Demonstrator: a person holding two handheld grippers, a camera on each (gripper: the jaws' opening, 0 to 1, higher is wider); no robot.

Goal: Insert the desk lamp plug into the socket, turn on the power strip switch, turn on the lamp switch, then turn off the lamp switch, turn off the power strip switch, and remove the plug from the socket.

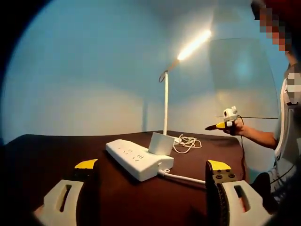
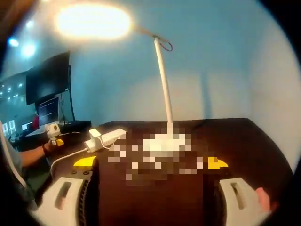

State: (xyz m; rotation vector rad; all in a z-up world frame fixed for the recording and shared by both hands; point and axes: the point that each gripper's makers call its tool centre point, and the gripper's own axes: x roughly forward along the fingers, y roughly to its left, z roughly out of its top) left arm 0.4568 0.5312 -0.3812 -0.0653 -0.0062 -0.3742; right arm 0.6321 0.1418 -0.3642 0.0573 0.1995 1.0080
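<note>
The white desk lamp [image 1: 165,101] stands on the dark table with its head [image 1: 193,45] lit. Its white plug block [image 1: 161,143] sits in the white power strip [image 1: 134,157], near the strip's cable end. My left gripper [image 1: 153,165] is open, low and just short of the strip, nothing between its jaws. My right gripper [image 2: 151,162] is open too, facing the lamp's base [image 2: 164,141] across bare table. The lamp pole [image 2: 162,80] rises to the glowing head [image 2: 94,21]. The strip [image 2: 106,137] lies left of the base.
A loose coil of white cable [image 1: 186,142] lies by the lamp's foot, and the strip's cord [image 1: 181,177] runs off to the right. A person's hand holds the right gripper [image 1: 221,125] above the table's right edge. Dark monitors [image 2: 47,82] stand behind the left gripper [image 2: 54,134].
</note>
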